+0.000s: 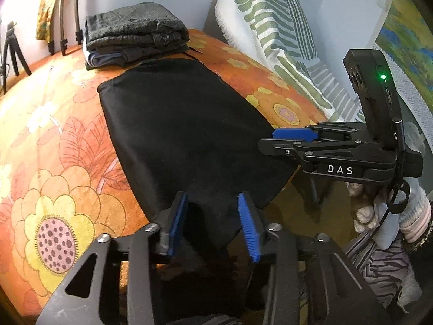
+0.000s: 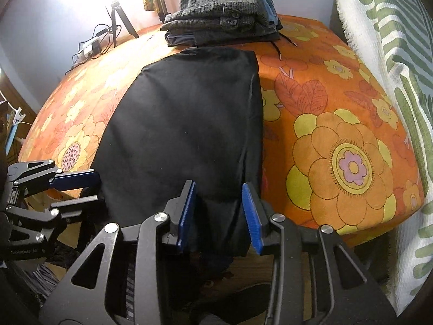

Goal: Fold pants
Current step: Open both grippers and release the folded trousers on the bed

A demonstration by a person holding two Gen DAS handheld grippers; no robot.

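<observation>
Black pants (image 1: 176,124) lie folded in a long strip on the orange flowered bed sheet (image 1: 54,135), their near end hanging over the bed's front edge. My left gripper (image 1: 212,197) stands open at that near end, with black cloth lying between its blue pads, which do not press on it. The right gripper (image 1: 266,139) shows side-on at the strip's right edge. In the right wrist view the same pants (image 2: 184,124) run away from my right gripper (image 2: 217,187), which is open with its jaws either side of the hanging cloth. My left gripper (image 2: 97,187) is at the left.
A stack of folded grey and blue pants (image 1: 135,32) (image 2: 222,19) sits at the far end of the bed. A green-striped white blanket (image 1: 270,27) (image 2: 392,54) hangs along the right side. A tripod (image 2: 119,21) and cables (image 2: 89,48) stand by the far wall.
</observation>
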